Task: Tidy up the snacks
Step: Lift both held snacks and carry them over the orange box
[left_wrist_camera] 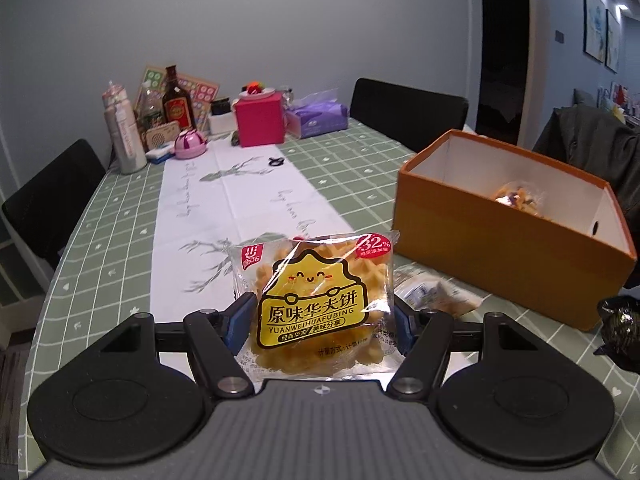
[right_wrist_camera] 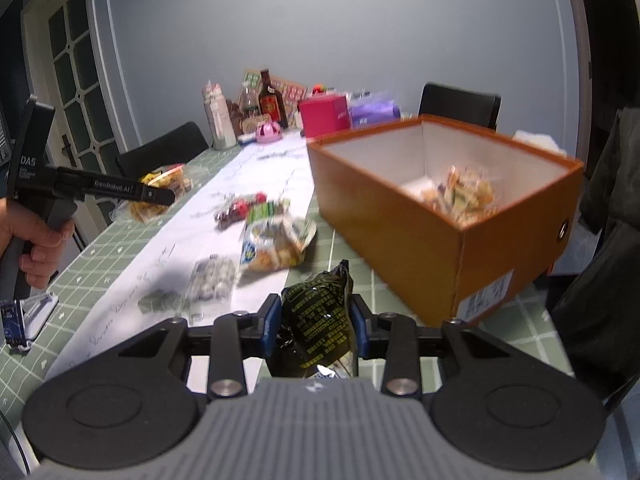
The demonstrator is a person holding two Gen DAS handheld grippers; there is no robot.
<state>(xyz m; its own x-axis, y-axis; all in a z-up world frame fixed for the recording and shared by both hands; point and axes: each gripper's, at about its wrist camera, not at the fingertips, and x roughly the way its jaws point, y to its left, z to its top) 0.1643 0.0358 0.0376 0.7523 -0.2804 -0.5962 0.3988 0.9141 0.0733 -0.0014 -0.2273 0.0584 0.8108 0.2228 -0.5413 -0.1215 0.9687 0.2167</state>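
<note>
Orange box point(right_wrist_camera: 404, 216) is sitting on the surface point(left_wrist_camera: 120, 216), already holding a few snacks, while several are lying loose outside. We are carrying two more: left tongs point(left_wrist_camera: 320, 316) clamped on a waffle packet point(left_wrist_camera: 316, 300), right tongs point(right_wrist_camera: 314, 326) clamped on a dark packet point(right_wrist_camera: 318, 320), both near the box.

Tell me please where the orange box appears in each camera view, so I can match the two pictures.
Left wrist view: orange box at right, middle height, beyond the held waffle packet.
Right wrist view: orange box right of centre, behind the held dark packet.
Shared landmark: pink box.
</note>
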